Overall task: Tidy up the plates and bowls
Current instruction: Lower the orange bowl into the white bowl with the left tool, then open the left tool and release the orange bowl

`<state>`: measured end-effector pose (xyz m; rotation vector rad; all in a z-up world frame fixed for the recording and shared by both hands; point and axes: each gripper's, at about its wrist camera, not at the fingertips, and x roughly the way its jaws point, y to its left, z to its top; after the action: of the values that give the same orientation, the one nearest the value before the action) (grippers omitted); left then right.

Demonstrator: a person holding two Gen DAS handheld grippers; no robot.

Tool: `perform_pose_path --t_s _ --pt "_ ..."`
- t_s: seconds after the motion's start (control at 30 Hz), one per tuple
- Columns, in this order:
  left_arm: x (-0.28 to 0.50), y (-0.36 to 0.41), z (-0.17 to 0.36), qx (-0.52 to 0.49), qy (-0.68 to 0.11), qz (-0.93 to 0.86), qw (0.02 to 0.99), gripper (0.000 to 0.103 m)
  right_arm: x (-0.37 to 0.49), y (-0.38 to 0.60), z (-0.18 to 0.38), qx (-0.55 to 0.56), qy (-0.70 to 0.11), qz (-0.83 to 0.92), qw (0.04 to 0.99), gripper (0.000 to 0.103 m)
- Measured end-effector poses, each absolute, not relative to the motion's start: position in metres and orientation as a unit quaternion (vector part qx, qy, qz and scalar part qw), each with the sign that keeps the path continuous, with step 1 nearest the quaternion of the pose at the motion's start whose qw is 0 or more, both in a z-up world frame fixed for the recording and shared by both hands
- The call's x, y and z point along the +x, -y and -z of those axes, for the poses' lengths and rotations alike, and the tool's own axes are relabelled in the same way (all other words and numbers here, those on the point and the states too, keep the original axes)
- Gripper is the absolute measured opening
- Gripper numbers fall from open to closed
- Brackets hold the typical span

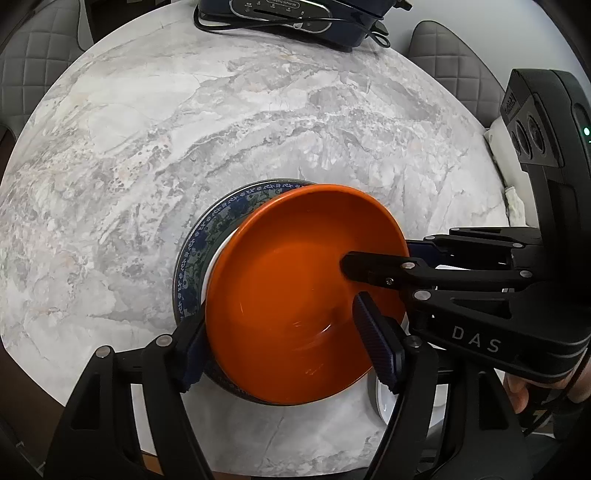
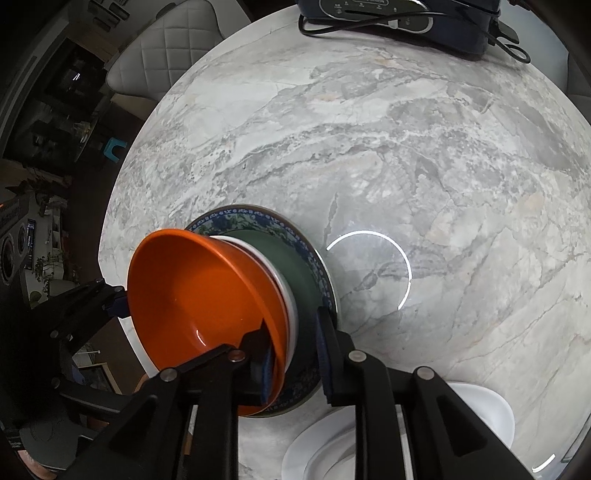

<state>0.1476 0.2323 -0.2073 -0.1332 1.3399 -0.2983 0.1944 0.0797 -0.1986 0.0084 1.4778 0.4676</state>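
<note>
An orange bowl (image 1: 295, 295) (image 2: 199, 302) sits tilted on a stack: a white bowl (image 2: 288, 295), a green bowl (image 2: 291, 262) and a blue patterned plate (image 1: 218, 221) (image 2: 258, 218) on the marble table. My left gripper (image 1: 284, 339) is open, its fingers on either side of the orange bowl. My right gripper (image 2: 295, 354) (image 1: 376, 258) is open around the stack's near rim, one finger inside the orange bowl and one outside the stack.
A dark appliance with a cord (image 1: 295, 18) (image 2: 399, 18) stands at the table's far edge. White plates (image 2: 332, 443) (image 1: 384, 402) lie near the front edge. Grey quilted chairs (image 1: 37, 62) (image 2: 166, 48) surround the round marble table (image 1: 184, 129).
</note>
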Motion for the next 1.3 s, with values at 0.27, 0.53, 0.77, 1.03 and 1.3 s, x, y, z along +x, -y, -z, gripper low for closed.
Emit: perform_pose_path --t_s 0.27,0.53,0.77,1.03,1.3 --pt "0.148 -0.235 0.203 -0.069 -0.617 0.138 0.772 0.076 0.198 -0.083 0.198 -0.006 -0.668 -0.218 0.712 0.021" --pt "0.147 -0.229 0.193 -0.039 -0.618 0.117 0.776 0.088 0.2 -0.086 0.195 -0.019 -0.666 -0.223 0.711 0.014" --pt "0.149 -0.243 0.188 -0.051 -0.615 0.103 0.78 0.103 0.207 -0.079 0.196 -0.014 -0.668 -0.213 0.713 0.012" --pt "0.135 -0.266 0.177 -0.082 -0.599 0.092 0.791 0.103 0.207 -0.073 0.187 0.02 -0.659 -0.221 0.718 0.041" --pt "0.13 -0.333 0.187 -0.158 -0.614 0.032 0.772 0.103 0.208 -0.022 0.132 0.081 -0.575 -0.247 0.776 0.072"
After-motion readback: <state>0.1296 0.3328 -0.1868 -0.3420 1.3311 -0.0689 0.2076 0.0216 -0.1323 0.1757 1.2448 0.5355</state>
